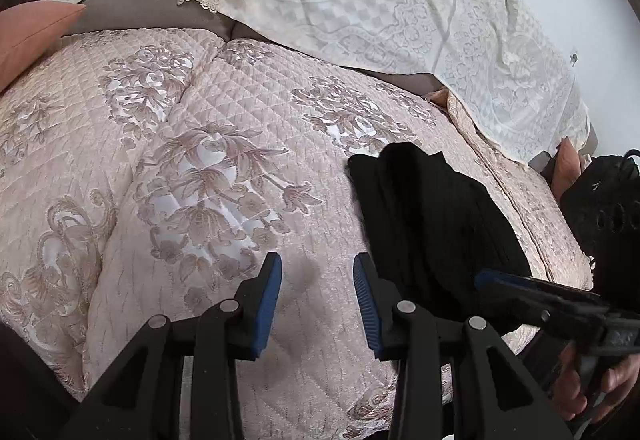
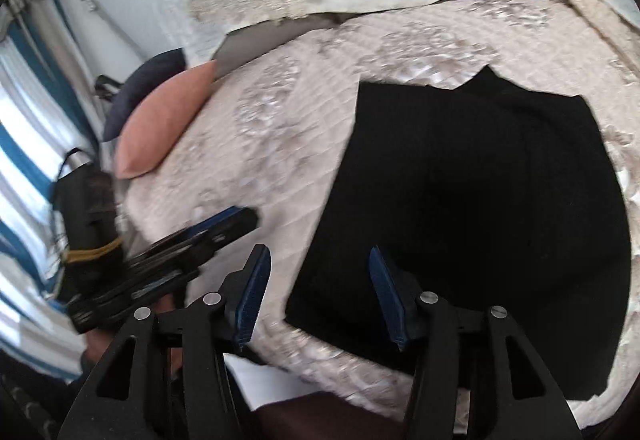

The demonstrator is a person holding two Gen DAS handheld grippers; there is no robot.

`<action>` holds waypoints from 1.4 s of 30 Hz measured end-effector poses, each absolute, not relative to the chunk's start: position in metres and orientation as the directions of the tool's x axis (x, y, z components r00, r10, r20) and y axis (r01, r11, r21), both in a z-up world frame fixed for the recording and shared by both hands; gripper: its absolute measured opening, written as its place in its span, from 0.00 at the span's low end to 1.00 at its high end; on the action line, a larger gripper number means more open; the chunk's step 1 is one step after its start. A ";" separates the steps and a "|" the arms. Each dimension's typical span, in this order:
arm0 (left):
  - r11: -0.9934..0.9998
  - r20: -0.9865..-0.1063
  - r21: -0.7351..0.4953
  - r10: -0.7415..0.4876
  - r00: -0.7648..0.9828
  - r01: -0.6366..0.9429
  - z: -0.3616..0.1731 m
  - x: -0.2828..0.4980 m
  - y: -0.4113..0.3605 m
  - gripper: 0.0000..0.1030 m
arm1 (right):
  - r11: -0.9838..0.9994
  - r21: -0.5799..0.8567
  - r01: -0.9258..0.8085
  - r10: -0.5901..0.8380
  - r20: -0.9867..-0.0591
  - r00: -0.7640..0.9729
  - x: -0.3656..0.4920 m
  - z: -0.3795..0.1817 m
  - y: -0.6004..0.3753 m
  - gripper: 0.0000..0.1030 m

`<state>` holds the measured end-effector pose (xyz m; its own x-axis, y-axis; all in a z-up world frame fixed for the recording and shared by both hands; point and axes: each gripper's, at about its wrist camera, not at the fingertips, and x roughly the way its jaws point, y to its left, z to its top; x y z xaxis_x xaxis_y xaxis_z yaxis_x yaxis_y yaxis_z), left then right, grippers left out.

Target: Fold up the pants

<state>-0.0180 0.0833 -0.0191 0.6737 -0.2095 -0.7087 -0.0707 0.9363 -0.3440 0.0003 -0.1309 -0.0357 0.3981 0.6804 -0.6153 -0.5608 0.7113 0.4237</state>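
Note:
The black pants [image 2: 472, 200] lie folded in a flat, roughly rectangular stack on the pink quilted bedspread [image 2: 280, 144]. In the left wrist view they [image 1: 432, 216] lie to the right of my fingers. My left gripper [image 1: 318, 300] is open and empty over bare bedspread [image 1: 200, 160], just left of the pants. My right gripper [image 2: 318, 296] is open and empty, hovering over the near left corner of the pants. Each gripper shows in the other's view: the right one [image 1: 532, 292] beside the pants, the left one [image 2: 208, 236] at the left.
A salmon pillow [image 2: 160, 128] and a dark cushion [image 2: 148, 88] lie at the bed's left side. A white lace cover [image 1: 380, 20] drapes over the headboard. A black bag [image 2: 88, 208] stands by the striped curtain [image 2: 24, 160]. The bed's near edge [image 2: 304, 364] runs below my right gripper.

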 end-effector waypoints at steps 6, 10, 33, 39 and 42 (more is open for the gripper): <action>0.935 -0.694 -0.356 -0.260 0.672 -0.006 -0.011 -0.008 0.064 0.38 | 0.741 0.399 -0.540 0.660 -0.579 0.478 -0.016 -0.027 -0.160 0.51; 0.934 -0.686 -0.350 -0.308 0.659 0.073 -0.008 0.008 0.039 0.39 | 0.814 0.377 -0.442 0.580 -0.577 0.576 -0.013 -0.026 -0.191 0.47; 0.959 -0.704 -0.262 -0.264 0.659 0.104 -0.010 0.052 -0.004 0.16 | 0.865 0.417 -0.278 0.484 -0.549 0.682 -0.003 -0.028 -0.261 0.47; 0.966 -0.701 -0.244 -0.234 0.673 0.082 -0.010 0.040 0.000 0.14 | 0.869 0.415 -0.271 0.475 -0.542 0.694 -0.003 -0.025 -0.264 0.47; 0.964 -0.711 -0.259 -0.236 0.662 0.065 -0.014 0.040 0.008 0.08 | 0.871 0.416 -0.262 0.470 -0.546 0.693 -0.002 -0.026 -0.265 0.47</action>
<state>0.0397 0.0075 -0.0141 0.6623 -0.2358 -0.7112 0.0649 0.9637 -0.2591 -0.0018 -0.2650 -0.0265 0.6935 0.4697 -0.5463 -0.2616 0.8707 0.4165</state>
